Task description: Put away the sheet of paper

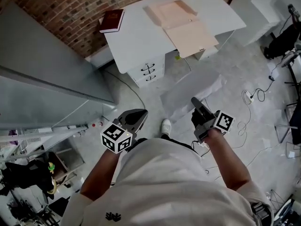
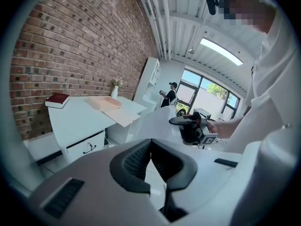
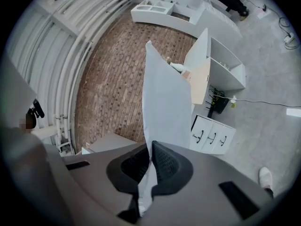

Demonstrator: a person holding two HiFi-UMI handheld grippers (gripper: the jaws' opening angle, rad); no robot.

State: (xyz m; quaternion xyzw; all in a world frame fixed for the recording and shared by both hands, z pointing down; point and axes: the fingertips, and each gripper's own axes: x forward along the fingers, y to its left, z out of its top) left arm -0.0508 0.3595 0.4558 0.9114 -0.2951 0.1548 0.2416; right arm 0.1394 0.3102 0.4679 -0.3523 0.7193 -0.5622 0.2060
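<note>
Your right tool [image 3: 150,147] is pinched tight on the sheet of paper [image 3: 164,102]. It grips the paper at one edge, and the rest of the paper sticks out in the air above the floor [image 1: 235,79]. Your left tool [image 2: 150,141] is squeezed shut with nothing in it, and it hangs near the right one, a bit apart. The white desk [image 1: 136,41] is well ahead of you, by the brick wall [image 1: 61,13]. A peach folder [image 1: 186,27] lies open on the desk, with one flap poking over the desk's edge. You cannot tell what is inside it. A red book [image 1: 112,20] sits at the desk's left corner. The drawers [image 1: 149,72] under the desk are closed.
</note>
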